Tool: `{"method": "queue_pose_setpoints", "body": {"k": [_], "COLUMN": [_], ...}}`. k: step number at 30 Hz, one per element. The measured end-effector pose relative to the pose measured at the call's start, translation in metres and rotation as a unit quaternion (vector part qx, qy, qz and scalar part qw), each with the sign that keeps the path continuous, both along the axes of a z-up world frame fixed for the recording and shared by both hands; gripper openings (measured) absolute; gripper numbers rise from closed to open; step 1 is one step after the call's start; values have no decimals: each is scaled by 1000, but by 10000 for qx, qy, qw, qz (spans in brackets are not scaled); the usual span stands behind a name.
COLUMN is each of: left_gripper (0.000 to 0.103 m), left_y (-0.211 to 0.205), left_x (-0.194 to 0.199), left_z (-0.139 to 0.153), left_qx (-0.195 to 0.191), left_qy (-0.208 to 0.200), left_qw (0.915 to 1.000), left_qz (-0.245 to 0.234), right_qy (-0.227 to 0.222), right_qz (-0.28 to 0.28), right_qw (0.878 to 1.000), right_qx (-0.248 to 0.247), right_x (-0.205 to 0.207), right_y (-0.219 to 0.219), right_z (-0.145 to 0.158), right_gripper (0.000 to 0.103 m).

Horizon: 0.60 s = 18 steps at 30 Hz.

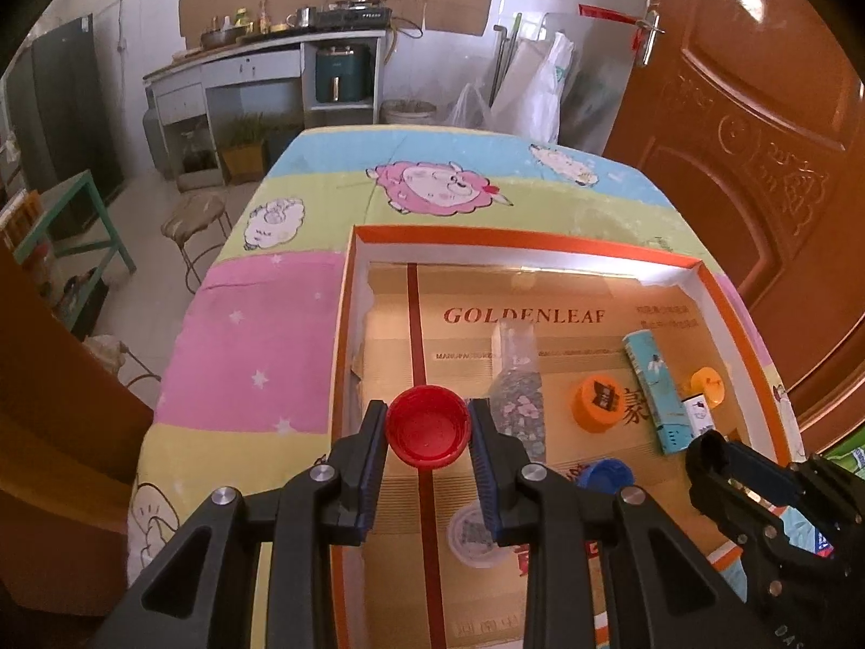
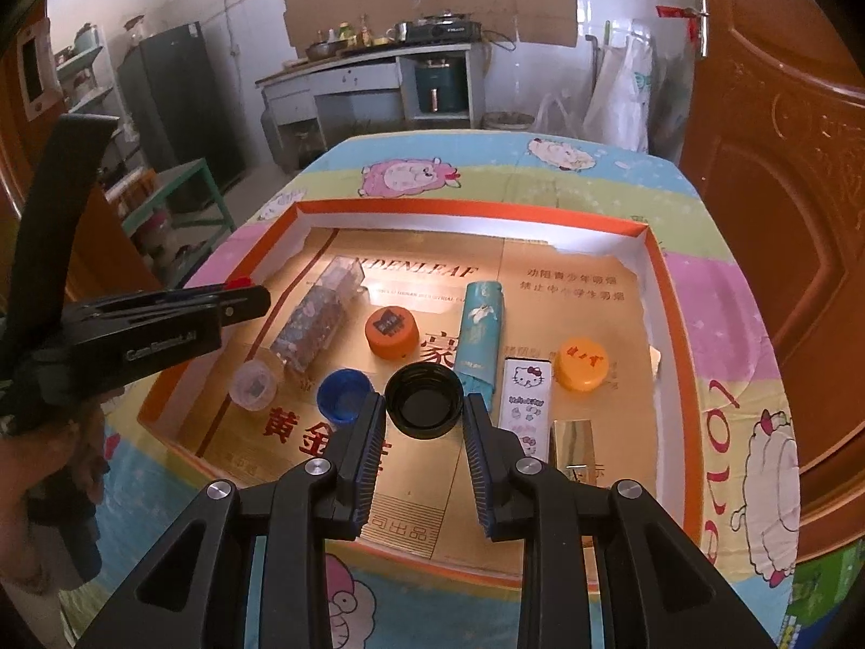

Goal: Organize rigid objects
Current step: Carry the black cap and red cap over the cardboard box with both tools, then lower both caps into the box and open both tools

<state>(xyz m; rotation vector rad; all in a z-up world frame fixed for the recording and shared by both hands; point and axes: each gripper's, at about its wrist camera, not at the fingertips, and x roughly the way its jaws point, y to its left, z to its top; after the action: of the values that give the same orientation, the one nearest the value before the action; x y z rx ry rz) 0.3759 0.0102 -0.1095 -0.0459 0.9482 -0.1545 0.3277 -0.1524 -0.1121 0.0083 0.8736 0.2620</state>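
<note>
My left gripper [image 1: 428,435] is shut on a red bottle cap [image 1: 427,427], held open side up over the left part of the orange-rimmed box [image 1: 519,235]. My right gripper [image 2: 424,411] is shut on a black bottle cap [image 2: 424,397], held above the box's near middle. In the box lie a clear floral case [image 2: 319,319], an orange cap [image 2: 390,331], a teal box [image 2: 478,335], a blue cap [image 2: 343,395], a clear cap [image 2: 252,383], a Hello Kitty box [image 2: 527,392], a yellow-orange cap [image 2: 583,363] and a gold box [image 2: 573,443].
The box [image 2: 667,292] sits on a table with a cartoon sheep cloth [image 2: 411,176]. A brown door [image 2: 784,189] stands close on the right. A stool [image 1: 194,216] and a green shelf [image 1: 70,216] stand left of the table. A kitchen counter [image 1: 259,54] is at the back.
</note>
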Motion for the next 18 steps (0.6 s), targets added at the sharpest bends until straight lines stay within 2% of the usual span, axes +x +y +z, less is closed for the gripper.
{"method": "queue_pose_setpoints", "body": {"k": [13,18], "left_gripper": [30,30], "left_y": [0,-6], "left_x": [7,8], "left_z": [-13,-16], "left_qx": [23,151], "left_qy": [158,158], "left_qw": [9999,9997], "left_qz": [-5,-84], "right_qy": [109,124], "right_qz": [40,28], "right_qw": [9998,9998], "right_qx": [-138,-153], "right_x": [5,5], "right_y": [5,5], "right_z": [-11,-15], "right_gripper": [30,30]}}
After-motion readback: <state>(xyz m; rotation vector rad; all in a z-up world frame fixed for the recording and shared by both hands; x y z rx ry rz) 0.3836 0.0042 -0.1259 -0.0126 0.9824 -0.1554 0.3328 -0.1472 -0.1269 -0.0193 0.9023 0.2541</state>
